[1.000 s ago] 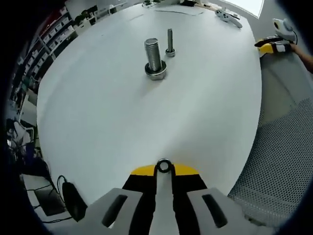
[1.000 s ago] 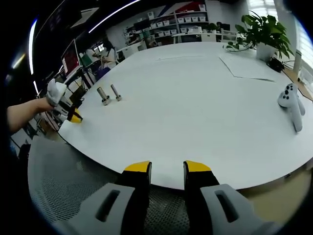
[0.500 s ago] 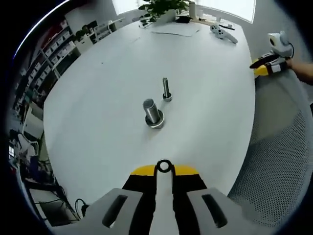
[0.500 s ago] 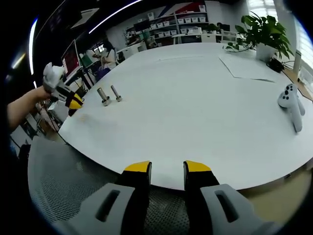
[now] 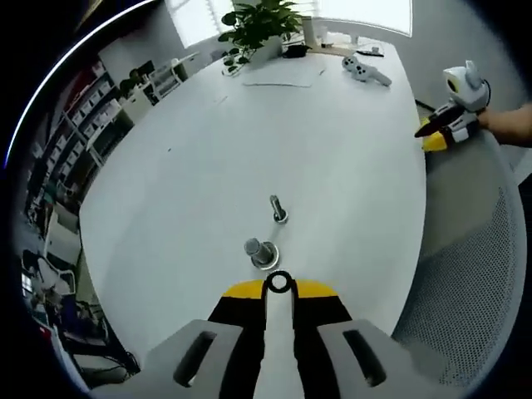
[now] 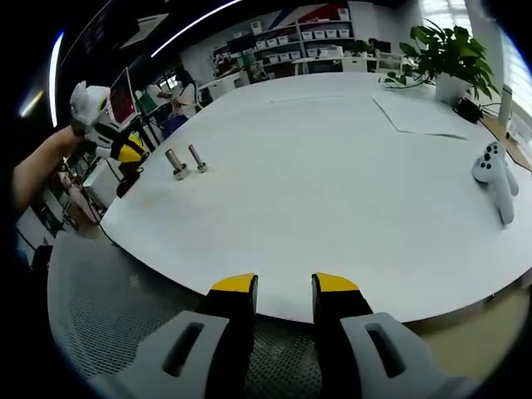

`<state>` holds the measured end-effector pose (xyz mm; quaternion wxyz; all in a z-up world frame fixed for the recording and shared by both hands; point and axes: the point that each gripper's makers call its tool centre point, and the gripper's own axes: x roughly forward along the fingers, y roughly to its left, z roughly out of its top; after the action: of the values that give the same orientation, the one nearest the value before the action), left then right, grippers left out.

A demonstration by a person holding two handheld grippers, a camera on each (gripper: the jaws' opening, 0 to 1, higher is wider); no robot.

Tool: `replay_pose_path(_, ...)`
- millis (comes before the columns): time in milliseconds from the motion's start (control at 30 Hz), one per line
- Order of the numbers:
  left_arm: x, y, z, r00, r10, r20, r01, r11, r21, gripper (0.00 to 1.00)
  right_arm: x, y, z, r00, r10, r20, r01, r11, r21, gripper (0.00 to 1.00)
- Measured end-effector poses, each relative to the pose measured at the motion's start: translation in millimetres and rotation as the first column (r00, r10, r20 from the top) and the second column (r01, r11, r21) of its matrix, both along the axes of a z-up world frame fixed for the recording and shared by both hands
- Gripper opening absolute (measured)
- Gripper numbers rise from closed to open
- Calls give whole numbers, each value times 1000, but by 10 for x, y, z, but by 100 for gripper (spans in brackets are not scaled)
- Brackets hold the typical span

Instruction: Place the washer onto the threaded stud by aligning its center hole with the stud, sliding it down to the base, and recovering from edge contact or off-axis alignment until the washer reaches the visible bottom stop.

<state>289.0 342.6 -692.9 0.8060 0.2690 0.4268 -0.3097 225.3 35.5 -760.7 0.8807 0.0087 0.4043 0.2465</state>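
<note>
White table (image 5: 332,150) spreads wider in the left gripper view than a moment ago, because you have lifted your left tool (image 5: 279,287) higher above it; the large threaded stud (image 5: 259,252) and the thin bolt (image 5: 278,209) beside it look smaller and sit nearer the tool tips. In the right gripper view your left tool (image 6: 125,150) hangs higher over the table edge than before, above the stud (image 6: 175,164), your forearm angled up toward it. Its jaws are closed on the washer (image 5: 279,283), pinched upright at the tips. Your right tool (image 6: 284,287) stays low at the table's near edge, jaws slightly apart, holding nothing.
</note>
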Motion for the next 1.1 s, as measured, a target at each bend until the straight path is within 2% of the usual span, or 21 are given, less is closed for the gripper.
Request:
replay_pose_path(300, 147, -229, 14, 999, -48, 15, 48, 999, 3, 9, -3, 4, 2, 1000, 1, 0, -1, 1000, 2, 29)
replay_pose_path(667, 313, -402, -23, 997, -83, 7, 83, 996, 15, 9, 1, 13, 17, 1000, 0, 6, 0, 1000, 9, 29)
replay_pose_path(900, 442, -474, -36, 995, -96, 9, 96, 995, 25, 8, 0, 20, 14, 1000, 7, 7, -7, 1000, 12, 29)
replay_pose_path(1100, 560, -452, -102, 996, -94, -1, 94, 995, 42, 8, -6, 26, 5, 1000, 15, 2, -15, 1000, 9, 29)
